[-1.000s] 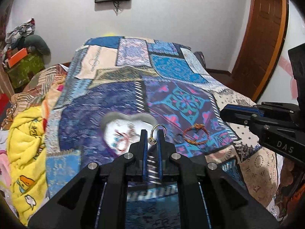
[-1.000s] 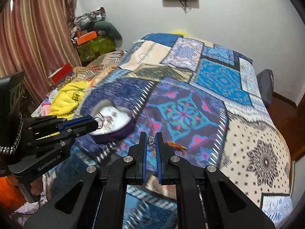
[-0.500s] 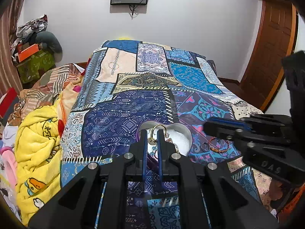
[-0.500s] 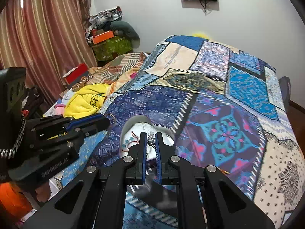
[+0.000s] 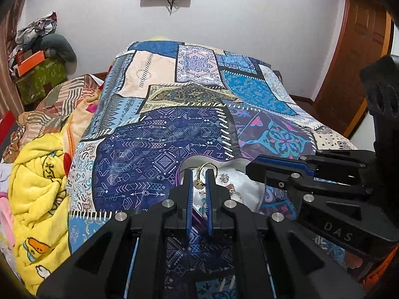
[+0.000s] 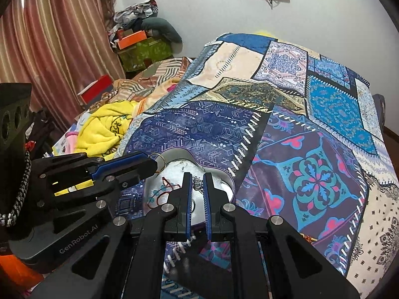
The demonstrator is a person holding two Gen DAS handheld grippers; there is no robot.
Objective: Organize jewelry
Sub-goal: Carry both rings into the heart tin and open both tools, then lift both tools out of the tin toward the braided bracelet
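Both claws have travelled across the patchwork bedspread (image 5: 159, 149) to hang over the heart-shaped jewelry box (image 6: 174, 155), which a second ago lay off to the left claw's side. Left claw (image 5: 199, 174), its jaws nearly together, pinches a gold hoop earring (image 5: 205, 168) above the box's white lining. Right claw (image 6: 197, 178), jaws narrow, grips a small silver piece (image 6: 197, 183) over the same box, where a red cord bracelet (image 6: 169, 186) already lies. A yellow blanket (image 5: 37, 186) is bunched at the bed's edge.
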